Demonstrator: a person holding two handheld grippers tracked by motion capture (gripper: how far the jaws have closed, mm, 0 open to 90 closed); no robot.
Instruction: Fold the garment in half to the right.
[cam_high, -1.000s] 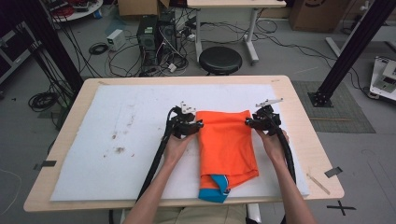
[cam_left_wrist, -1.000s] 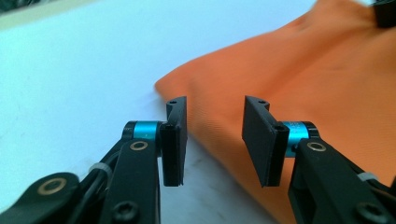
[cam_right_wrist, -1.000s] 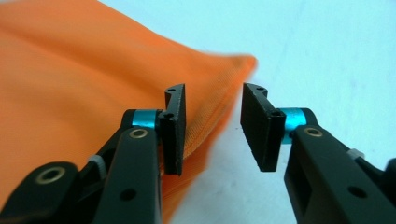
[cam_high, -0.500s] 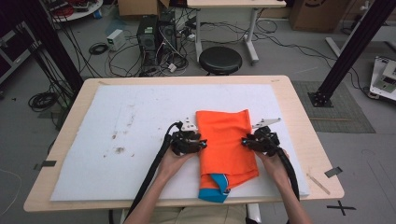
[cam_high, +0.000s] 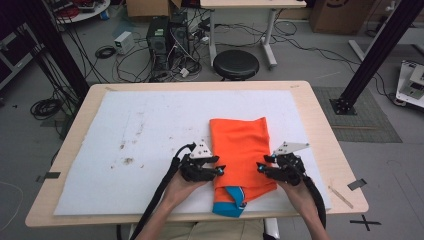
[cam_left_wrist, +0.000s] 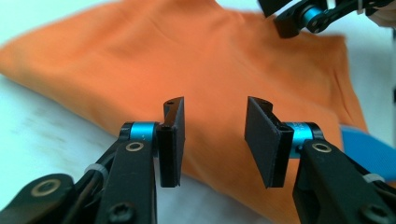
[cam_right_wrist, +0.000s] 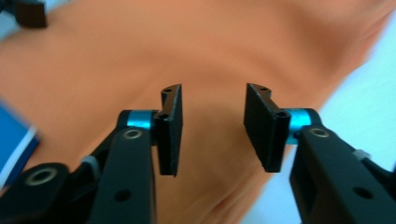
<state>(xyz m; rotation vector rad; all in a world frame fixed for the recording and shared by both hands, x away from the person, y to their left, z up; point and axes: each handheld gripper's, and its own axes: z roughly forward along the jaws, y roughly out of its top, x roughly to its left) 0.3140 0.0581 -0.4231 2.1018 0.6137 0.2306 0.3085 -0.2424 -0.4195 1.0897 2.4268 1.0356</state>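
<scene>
Left tool (cam_high: 218, 170) sits at the left edge of the orange shirt (cam_high: 242, 150), jaws apart with nothing between them; in the left gripper view (cam_left_wrist: 214, 140) the cloth lies just past the jaw tips. Shirt lies folded on the white mat (cam_high: 150, 135) on the desk (cam_high: 320, 125), near the person's edge, blue trim (cam_high: 231, 204) poking out at its near end. Right tool (cam_high: 261, 169) is at the shirt's right edge, jaws also apart and empty, hanging over orange cloth in the right gripper view (cam_right_wrist: 212, 135).
</scene>
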